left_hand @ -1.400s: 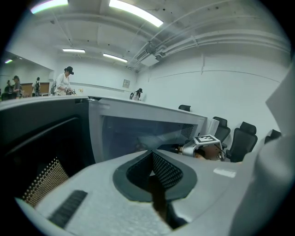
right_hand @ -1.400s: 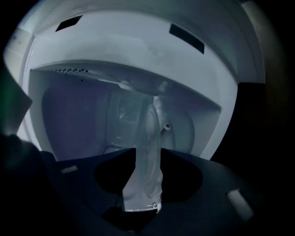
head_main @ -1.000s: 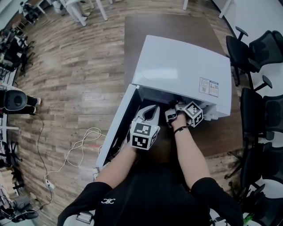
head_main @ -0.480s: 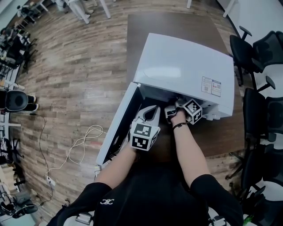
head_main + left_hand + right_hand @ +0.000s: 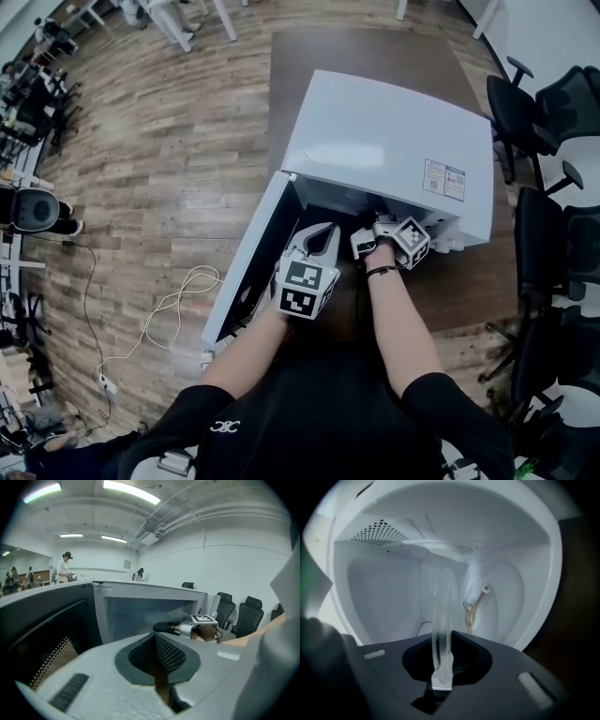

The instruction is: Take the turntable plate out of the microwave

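The white microwave (image 5: 384, 141) stands on a brown table (image 5: 366, 52) with its door (image 5: 251, 267) swung open to the left. My right gripper (image 5: 367, 236) reaches into the cavity mouth. In the right gripper view the clear glass turntable plate (image 5: 440, 616) shows edge-on, and the right gripper (image 5: 442, 670) is shut on its rim. The white cavity wall (image 5: 384, 592) lies behind it. My left gripper (image 5: 322, 234) hovers just outside the opening beside the door, shut and holding nothing. The left gripper view shows the left gripper (image 5: 159, 670) and the right gripper (image 5: 199, 625) at the microwave (image 5: 140, 609).
Black office chairs (image 5: 548, 112) crowd the right side of the table. A white cable (image 5: 173, 309) lies on the wooden floor at the left. The open door (image 5: 42, 620) stands close to my left gripper. People (image 5: 63, 566) stand far off in the room.
The head view has shifted slightly. Both grippers stay at the microwave's opening with no visible move.
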Motion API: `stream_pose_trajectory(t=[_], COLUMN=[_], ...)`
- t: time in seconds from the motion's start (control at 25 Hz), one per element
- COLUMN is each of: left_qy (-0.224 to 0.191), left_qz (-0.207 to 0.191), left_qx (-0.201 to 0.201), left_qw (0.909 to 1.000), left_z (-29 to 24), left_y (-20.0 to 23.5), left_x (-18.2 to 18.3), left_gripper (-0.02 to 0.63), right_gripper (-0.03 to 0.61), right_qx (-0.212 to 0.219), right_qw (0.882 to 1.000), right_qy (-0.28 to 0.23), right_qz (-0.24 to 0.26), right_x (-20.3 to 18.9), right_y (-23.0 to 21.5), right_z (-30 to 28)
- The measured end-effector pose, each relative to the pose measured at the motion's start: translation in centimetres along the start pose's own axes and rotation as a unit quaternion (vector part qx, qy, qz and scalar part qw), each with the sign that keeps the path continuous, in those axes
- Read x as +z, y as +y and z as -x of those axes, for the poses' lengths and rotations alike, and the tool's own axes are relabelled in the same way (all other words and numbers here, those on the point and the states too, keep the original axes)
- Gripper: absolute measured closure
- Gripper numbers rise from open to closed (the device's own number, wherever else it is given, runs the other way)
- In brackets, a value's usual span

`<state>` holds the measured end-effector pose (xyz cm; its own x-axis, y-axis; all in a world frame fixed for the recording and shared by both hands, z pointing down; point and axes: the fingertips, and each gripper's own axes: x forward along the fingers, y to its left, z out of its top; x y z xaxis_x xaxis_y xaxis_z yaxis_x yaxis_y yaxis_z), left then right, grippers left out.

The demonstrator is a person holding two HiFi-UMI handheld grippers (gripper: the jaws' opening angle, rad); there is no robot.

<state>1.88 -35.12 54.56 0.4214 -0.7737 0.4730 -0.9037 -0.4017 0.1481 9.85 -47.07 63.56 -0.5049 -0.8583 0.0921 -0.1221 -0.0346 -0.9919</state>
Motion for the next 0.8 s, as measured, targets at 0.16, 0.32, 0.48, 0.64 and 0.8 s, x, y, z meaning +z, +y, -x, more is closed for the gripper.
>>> stream_pose_trajectory(t=[0.16,0.32,0.48,0.64,0.8], left_qy=[-0.010,-0.015,-0.026,-0.038,-0.045], left_qz=[-0.016,-0.017,-0.014,-0.017,-0.024], left_qx=[0.002,0.003,0.007,0.010,0.010], left_qw=[0.9998,0.9997,0.9995,0.9991,0.9987], left_z=[0.3,0.8,1.6,2.7,3.8], left_y=[-0.4,-0.5,-0.5,-0.8,-1.3], left_x=[0.8,1.2,1.5,1.8,2.0], left_gripper=[0.606,0.606,0.606,0.606,0.606], right_gripper=[0.538,0.538,0.538,0.538,0.538], right_qx=[0.023,0.036,0.049,0.056,0.064], right_qw=[1.000,0.999,0.998,0.997,0.996], right_qy=[-0.001,0.010,0.025,0.036,0.034], right_qz=[-0.010,-0.011,-0.017,-0.027,-0.050], right_x=[-0.2,-0.8,-1.8,-2.6,-3.1], right_y=[1.5,2.6,3.5,3.5,3.5], right_z=[1.1,2.5,4.5,6.7,8.9])
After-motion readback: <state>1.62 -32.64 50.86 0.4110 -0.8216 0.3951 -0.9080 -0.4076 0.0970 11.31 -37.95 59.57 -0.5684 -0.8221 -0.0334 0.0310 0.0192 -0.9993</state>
